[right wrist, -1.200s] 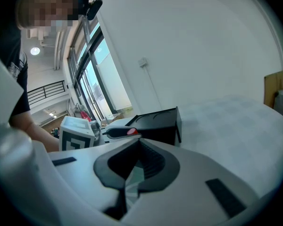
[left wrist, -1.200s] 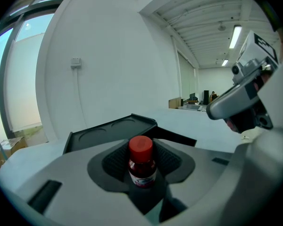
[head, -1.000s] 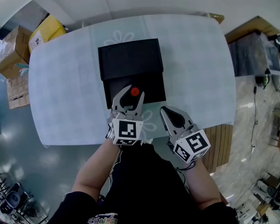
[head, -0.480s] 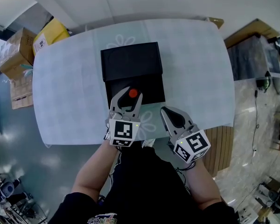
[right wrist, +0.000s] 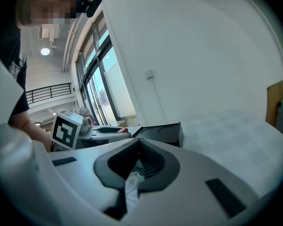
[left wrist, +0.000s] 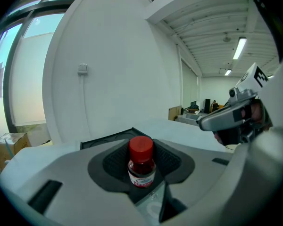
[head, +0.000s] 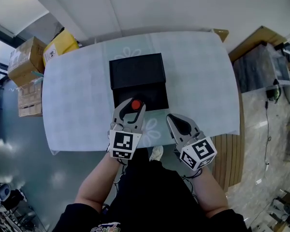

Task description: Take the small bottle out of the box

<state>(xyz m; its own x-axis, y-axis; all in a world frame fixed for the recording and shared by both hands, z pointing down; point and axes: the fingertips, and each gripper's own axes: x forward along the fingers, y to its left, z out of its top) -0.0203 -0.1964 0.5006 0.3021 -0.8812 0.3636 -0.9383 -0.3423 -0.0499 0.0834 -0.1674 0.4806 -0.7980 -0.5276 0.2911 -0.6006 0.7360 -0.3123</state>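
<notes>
A small bottle (head: 135, 104) with a red cap and red contents stands upright between the jaws of my left gripper (head: 131, 106), which is shut on it. In the left gripper view the bottle (left wrist: 141, 165) sits between the dark pads, held above the black box (left wrist: 106, 140). The box (head: 153, 98) lies open on the white table (head: 77, 105), its lid (head: 137, 70) folded back on the far side. My right gripper (head: 171, 117) hovers over the table's near edge, right of the box, shut with nothing in it. From the right gripper view (right wrist: 134, 169) the box (right wrist: 162, 132) lies ahead.
Cardboard boxes (head: 25, 57) and a yellow box (head: 62, 41) stand on the floor left of the table. A wooden cabinet (head: 258, 37) stands at the right. A small cardboard piece (head: 222, 33) sits at the table's far right corner. The person's body is close to the near edge.
My left gripper has risen with the bottle and come back toward the box's near edge. The right gripper has risen a little, still shut.
</notes>
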